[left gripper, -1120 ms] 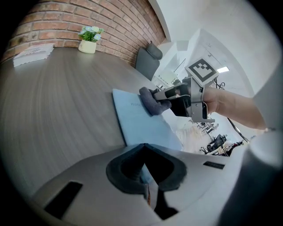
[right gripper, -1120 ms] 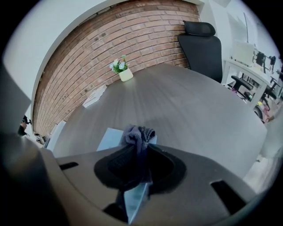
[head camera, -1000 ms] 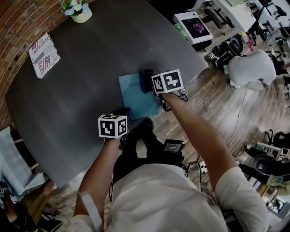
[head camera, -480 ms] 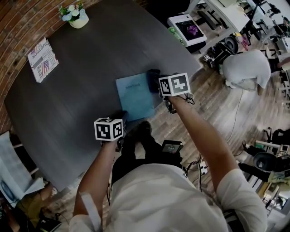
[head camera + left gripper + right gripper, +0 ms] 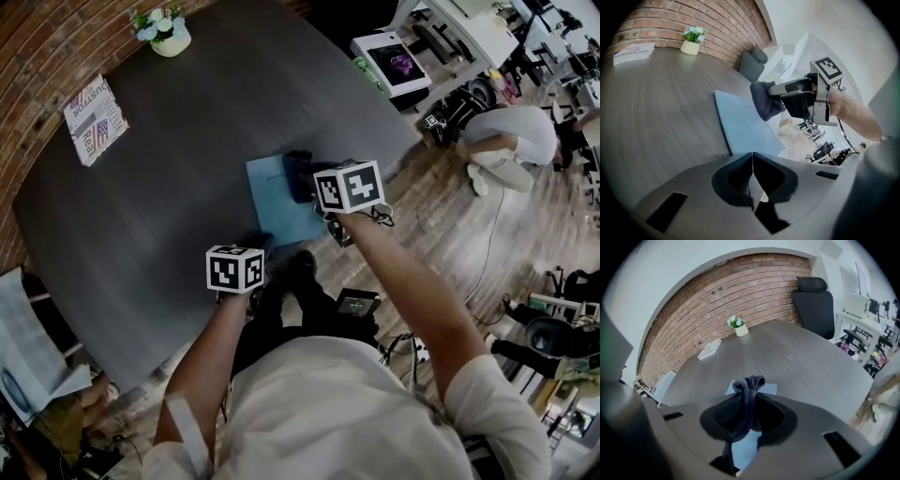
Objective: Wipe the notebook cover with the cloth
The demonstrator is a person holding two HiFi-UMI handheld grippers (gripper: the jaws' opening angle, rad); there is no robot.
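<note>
Wiping looks under way near the edge of the table (image 5: 169, 159).
The left gripper (image 5: 752, 180) waits nearest, jaws pressed together on nothing, just short of the blue notebook (image 5: 272, 211). Beyond it, the right gripper (image 5: 745, 416) clamps the dark cloth (image 5: 764, 101) over the cover's far part. The cloth probably touches the cover, but no view confirms it, and how much has been wiped cannot be read.

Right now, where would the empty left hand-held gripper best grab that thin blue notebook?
The thin blue notebook lies flat on the dark wooden table, so probably pinch its near edge, sliding in low from the person's side; the dark cloth occupies the far right.
</note>
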